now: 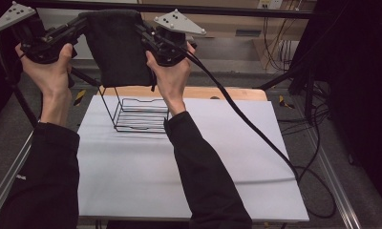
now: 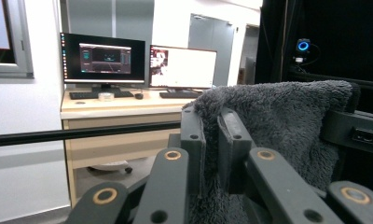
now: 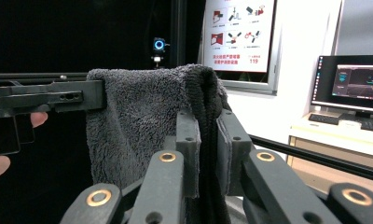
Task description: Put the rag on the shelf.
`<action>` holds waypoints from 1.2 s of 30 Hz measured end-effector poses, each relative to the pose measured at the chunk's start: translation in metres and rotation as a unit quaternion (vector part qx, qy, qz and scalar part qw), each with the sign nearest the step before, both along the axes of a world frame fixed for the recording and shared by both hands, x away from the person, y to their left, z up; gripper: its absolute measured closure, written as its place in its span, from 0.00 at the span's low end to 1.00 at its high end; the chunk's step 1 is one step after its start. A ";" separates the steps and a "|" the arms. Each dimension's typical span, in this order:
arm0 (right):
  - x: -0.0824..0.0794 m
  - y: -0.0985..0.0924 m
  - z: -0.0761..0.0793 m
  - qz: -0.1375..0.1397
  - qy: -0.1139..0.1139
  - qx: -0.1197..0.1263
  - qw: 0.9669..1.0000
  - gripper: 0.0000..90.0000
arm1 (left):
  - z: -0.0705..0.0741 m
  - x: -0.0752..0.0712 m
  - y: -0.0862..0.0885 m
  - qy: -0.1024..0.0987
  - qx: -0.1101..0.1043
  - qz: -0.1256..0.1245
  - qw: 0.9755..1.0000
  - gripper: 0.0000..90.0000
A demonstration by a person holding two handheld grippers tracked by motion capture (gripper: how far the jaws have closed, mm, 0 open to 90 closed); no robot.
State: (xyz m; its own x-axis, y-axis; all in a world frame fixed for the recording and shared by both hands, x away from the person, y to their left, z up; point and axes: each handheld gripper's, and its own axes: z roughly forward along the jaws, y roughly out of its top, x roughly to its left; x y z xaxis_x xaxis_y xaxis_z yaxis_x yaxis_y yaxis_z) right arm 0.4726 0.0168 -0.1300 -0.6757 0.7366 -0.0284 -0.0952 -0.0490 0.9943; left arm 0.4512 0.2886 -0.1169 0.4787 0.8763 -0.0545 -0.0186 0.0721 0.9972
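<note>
White sheeting is covering the table (image 1: 189, 181), and well above it a dark grey fleecy towel (image 1: 120, 47) is hanging stretched between both hands. Left tongs (image 1: 84, 24) are clamping its one top corner, right tongs (image 1: 142, 29) the other. Below it a black wire rack (image 1: 136, 114) is sitting on the sheet.

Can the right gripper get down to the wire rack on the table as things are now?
Probably not yet. The right gripper is shut on one top corner of the dark towel, the left gripper on the other, and the towel hangs above the wire rack.
</note>
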 end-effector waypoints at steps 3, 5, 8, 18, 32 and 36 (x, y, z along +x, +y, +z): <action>0.006 0.001 0.002 0.000 0.003 0.002 1.000 0.90 | 0.004 0.006 0.000 0.002 -0.004 0.003 1.000 0.91; 0.009 0.001 0.004 0.000 0.004 0.004 1.000 0.90 | 0.005 0.009 0.000 0.004 -0.004 0.005 1.000 0.91; 0.013 0.003 0.006 -0.004 0.001 0.001 1.000 0.90 | 0.007 0.015 0.000 0.005 -0.010 0.010 1.000 0.91; 0.029 0.012 0.009 -0.013 -0.001 -0.007 1.000 0.90 | 0.005 0.029 0.005 0.002 -0.012 0.018 1.000 0.91; 0.044 0.015 -0.012 -0.022 0.024 -0.036 0.999 0.90 | -0.023 0.048 0.008 0.026 -0.003 0.012 1.000 0.91; 0.044 0.014 -0.020 -0.022 0.030 -0.042 0.998 0.90 | -0.028 0.047 0.007 0.028 0.009 0.007 1.000 0.91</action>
State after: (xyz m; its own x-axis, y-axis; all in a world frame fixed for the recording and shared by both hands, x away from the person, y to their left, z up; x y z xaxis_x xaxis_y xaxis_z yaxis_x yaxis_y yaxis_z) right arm 0.5163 0.0305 -0.1496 -0.6453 0.7621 -0.0523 -0.0356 0.0384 0.9986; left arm 0.4982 0.2959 -0.1449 0.4629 0.8840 -0.0654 0.0358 0.0551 0.9978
